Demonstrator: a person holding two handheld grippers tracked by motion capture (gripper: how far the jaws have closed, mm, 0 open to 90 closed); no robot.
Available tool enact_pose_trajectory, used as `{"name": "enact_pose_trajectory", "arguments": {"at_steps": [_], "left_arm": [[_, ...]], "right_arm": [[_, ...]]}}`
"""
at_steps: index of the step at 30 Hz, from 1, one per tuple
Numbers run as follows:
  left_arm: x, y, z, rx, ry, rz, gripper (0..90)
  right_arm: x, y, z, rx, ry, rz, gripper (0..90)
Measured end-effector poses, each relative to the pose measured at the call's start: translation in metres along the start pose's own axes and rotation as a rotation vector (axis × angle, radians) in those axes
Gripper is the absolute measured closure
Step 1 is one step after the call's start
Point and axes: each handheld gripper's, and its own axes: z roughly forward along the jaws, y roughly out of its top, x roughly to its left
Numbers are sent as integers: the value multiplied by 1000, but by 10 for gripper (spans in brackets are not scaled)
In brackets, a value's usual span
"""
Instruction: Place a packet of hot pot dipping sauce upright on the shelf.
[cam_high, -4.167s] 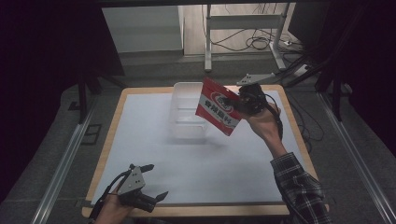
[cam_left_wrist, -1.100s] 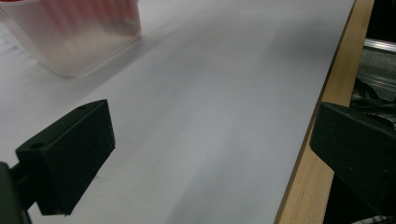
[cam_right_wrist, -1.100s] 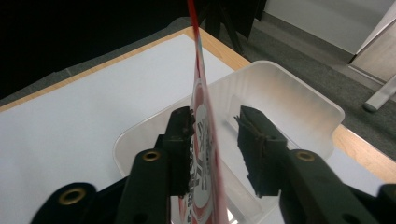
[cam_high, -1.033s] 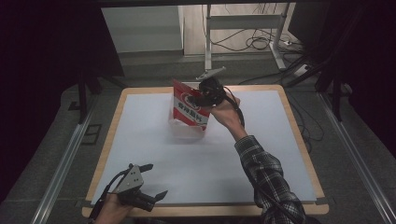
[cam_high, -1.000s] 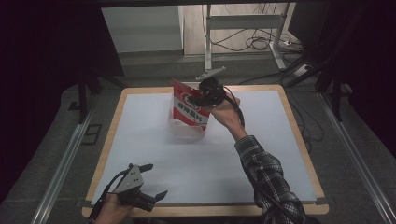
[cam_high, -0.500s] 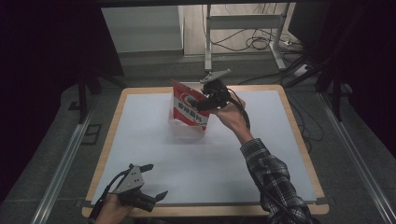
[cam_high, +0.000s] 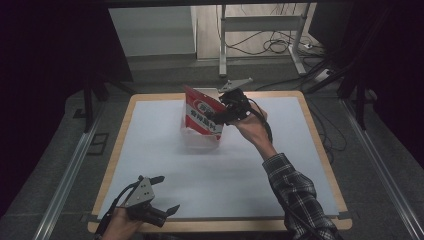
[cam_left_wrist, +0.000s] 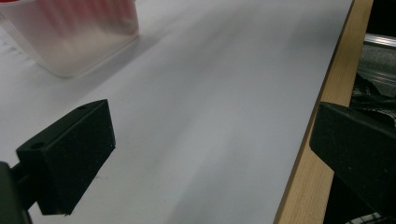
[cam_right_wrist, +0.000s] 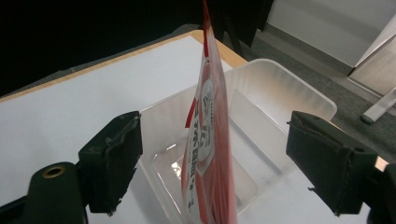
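Two grippers, one red and white pouch and one clear plastic container are counted on the one white-topped table (cam_high: 150, 145). At the left, by the near edge, the left gripper (cam_high: 162, 212) is held low in the person's left hand, its jaws spread wide with nothing between them; in the left gripper view the bare white surface is seen between the two black jaws, with the container (cam_left_wrist: 74, 37) far off at the upper left. Toward the middle of the far side, the clear plastic container (cam_high: 192, 137) is set on the white surface, and the red and white pouch (cam_high: 202, 117) is stood on edge inside it, tilted, its top rising above the rim. Just right of the pouch, the right gripper (cam_high: 220, 112) is held in the right hand, a plaid sleeve (cam_high: 300, 200) trailing toward the bottom right. In the right gripper view the pouch (cam_right_wrist: 210, 140) is seen edge-on between the jaws, clear gaps being left on both sides, so nothing is gripped; these jaws have just been opening. Compared with the frame a second earlier, when the pouch was clamped by the right gripper over the container, the pouch is now let go; the left gripper is unchanged in place
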Motion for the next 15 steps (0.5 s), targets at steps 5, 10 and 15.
{"name": "enact_pose_trajectory", "arguments": {"at_steps": [5, 10, 15], "left_arm": [[0, 0, 0, 1, -1, 3, 1], [0, 0, 0, 2, -2, 3, 1], [0, 0, 0, 2, -5, 6, 2]], "right_arm": [[1, -2, -3, 0, 0, -9, 171], [4, -5, -8, -4, 4, -13, 158], [5, -9, -14, -11, 6, -15, 146]]}}
